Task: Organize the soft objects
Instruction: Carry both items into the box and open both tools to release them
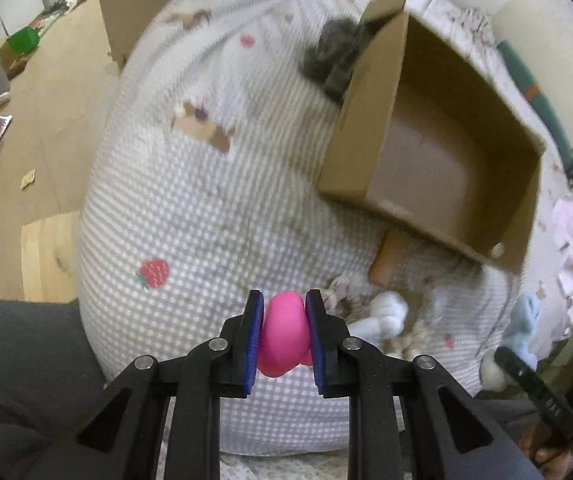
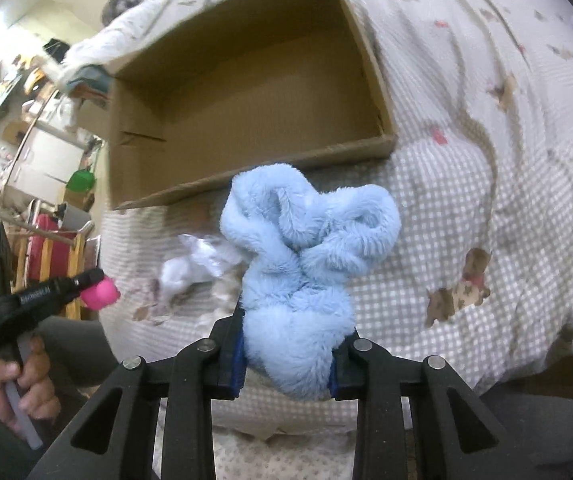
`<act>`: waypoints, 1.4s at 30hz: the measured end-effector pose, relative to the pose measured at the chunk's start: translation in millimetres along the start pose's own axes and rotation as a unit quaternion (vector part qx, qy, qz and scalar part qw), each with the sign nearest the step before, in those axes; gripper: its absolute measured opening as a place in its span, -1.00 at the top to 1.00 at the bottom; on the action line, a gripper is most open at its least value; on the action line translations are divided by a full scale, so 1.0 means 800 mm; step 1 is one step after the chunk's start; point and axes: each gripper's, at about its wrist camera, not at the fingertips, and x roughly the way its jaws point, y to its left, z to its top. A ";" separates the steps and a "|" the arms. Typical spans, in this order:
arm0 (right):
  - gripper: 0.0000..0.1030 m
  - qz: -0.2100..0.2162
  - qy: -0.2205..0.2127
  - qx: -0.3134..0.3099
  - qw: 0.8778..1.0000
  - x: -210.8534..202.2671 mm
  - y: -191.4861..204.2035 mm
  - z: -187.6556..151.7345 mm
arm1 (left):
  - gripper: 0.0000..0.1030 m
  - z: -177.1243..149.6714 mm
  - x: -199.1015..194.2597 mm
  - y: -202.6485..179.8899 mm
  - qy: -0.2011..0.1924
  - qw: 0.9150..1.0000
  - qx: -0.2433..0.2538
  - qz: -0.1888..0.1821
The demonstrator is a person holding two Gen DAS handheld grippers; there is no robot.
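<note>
1. Left gripper (image 1: 284,330): jaws clamped on pink toy (image 1: 284,330), held above the bed (image 1: 190,208).
2. Right gripper (image 2: 286,356): jaws clamped on blue plush (image 2: 306,272), likewise aloft.
3. Box (image 2: 366,150): open, empty, mid-bed, likely destination for both.

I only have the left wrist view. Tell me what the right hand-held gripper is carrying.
Observer: The right hand-held gripper is shut on a fluffy light blue plush.
Operator: Confirm the box is ready to take it.
Observer: In the right wrist view the cardboard box lies open just beyond the plush, and the floor that shows is bare.
Operator: Report what the left hand-held gripper looks like from there.
Observer: The left hand-held gripper shows at the left edge, clamped on the pink soft piece, with the person's hand around its handle.
</note>
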 end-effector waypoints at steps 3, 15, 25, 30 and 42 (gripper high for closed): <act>0.39 0.011 -0.022 -0.016 1.000 -0.026 0.008 0.006 | 0.62 0.005 -0.027 -0.009 -0.024 1.000 0.008 -0.008; 0.39 0.029 -0.086 -0.051 0.995 -0.084 0.032 0.075 | 0.62 0.065 -0.075 -0.108 -0.093 0.992 0.086 -0.019; 0.39 0.029 -0.130 -0.046 0.990 -0.066 0.036 0.120 | 0.62 0.118 -0.033 -0.161 -0.113 0.983 0.146 -0.005; 0.39 0.027 -0.123 -0.031 0.992 -0.032 0.024 0.138 | 0.62 0.130 0.006 -0.175 -0.111 0.981 0.157 -0.008; 0.38 0.010 -0.080 -0.020 0.997 0.030 0.006 0.148 | 0.61 0.118 0.069 -0.193 -0.100 0.974 0.200 0.023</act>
